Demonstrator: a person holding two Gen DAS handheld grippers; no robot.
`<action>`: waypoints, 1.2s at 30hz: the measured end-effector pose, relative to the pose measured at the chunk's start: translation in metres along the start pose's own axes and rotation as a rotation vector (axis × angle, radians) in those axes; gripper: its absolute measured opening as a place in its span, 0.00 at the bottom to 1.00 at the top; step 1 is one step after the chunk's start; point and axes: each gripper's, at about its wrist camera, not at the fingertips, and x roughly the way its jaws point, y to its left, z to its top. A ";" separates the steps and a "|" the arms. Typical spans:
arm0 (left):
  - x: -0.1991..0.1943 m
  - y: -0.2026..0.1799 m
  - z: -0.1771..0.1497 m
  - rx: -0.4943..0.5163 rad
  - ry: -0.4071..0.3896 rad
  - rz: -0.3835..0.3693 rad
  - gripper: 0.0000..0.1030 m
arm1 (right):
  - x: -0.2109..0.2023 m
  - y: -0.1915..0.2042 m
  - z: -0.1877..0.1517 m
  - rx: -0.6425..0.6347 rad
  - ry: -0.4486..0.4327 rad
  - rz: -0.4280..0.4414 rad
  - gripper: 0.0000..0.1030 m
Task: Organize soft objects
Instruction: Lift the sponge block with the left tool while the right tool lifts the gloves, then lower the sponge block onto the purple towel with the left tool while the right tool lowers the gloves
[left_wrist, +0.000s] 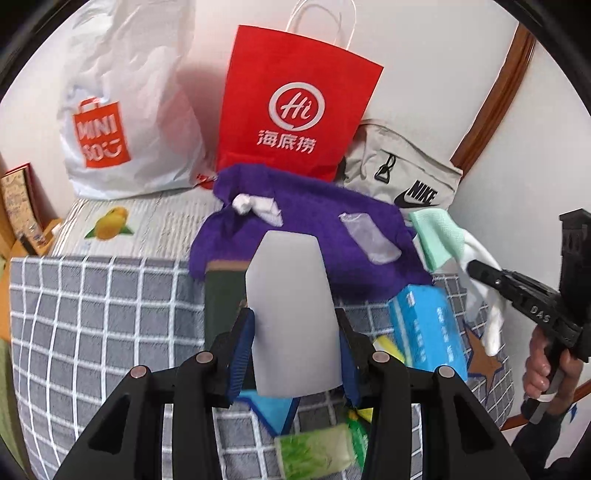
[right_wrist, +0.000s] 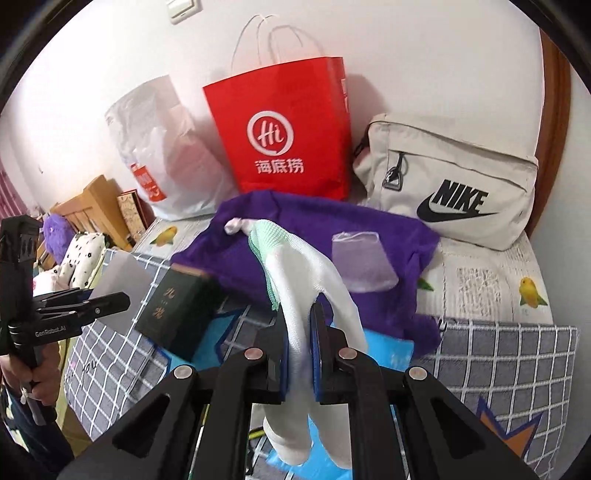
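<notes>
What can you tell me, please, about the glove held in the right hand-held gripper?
The glove is white knit fabric with a mint-green cuff, limp and soft-looking. The right hand-held gripper is shut on its middle: the cuff end rises past the pads toward the purple cloth, and the fingers dangle below the jaws. In the left wrist view it hangs from the gripper's tip above the checked bedding, touching nothing else that shows.

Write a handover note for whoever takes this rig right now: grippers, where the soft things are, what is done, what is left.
Left gripper: shut on a pale translucent pouch, held above the checked blanket.
Right gripper: shut on a white glove with a mint cuff, hanging free.
Purple towel lies crumpled before the red paper bag, a clear pouch and crumpled white wad on it.
Done: two items picked up.
Left: placing both; everything else looks unsorted.
</notes>
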 end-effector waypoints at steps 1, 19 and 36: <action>0.003 -0.001 0.006 0.003 -0.003 0.004 0.39 | 0.003 -0.002 0.004 0.002 0.000 -0.004 0.10; 0.065 0.008 0.071 0.002 0.033 0.044 0.39 | 0.076 -0.042 0.050 0.038 0.032 -0.013 0.10; 0.139 0.016 0.097 -0.031 0.131 0.009 0.39 | 0.137 -0.065 0.058 0.037 0.103 -0.046 0.10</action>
